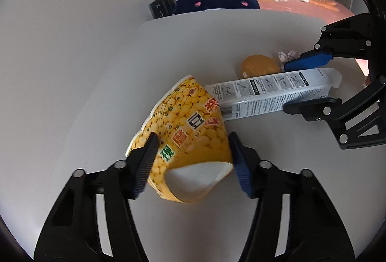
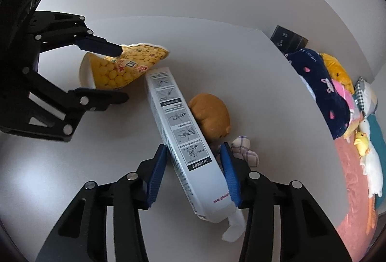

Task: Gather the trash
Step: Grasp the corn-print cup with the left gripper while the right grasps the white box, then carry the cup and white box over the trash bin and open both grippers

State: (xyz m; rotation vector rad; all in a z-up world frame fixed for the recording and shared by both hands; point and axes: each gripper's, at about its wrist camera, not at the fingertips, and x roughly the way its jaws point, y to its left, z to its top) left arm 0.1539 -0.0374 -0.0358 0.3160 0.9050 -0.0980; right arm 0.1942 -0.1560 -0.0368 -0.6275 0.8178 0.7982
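A crumpled yellow paper cup (image 1: pixel 188 131) printed with corn kernels lies on its side on the white table (image 1: pixel 96 93). My left gripper (image 1: pixel 193 146) is shut on the cup, one finger on each side. A long white carton (image 2: pixel 183 139) with printed diagrams lies beside the cup, one end touching it. My right gripper (image 2: pixel 195 160) is shut on the carton's near end. In the left wrist view the carton (image 1: pixel 270 93) and the right gripper (image 1: pixel 287 88) sit at the right. In the right wrist view the cup (image 2: pixel 120 69) and the left gripper (image 2: pixel 123 73) sit at the upper left.
A brown plush toy (image 2: pixel 210 114) with a checked cloth (image 2: pixel 243 148) lies against the carton's far side. A black power socket (image 1: pixel 161 5) is on the wall. Beyond the table edge a bed (image 1: pixel 301 6) holds pillows and plush toys.
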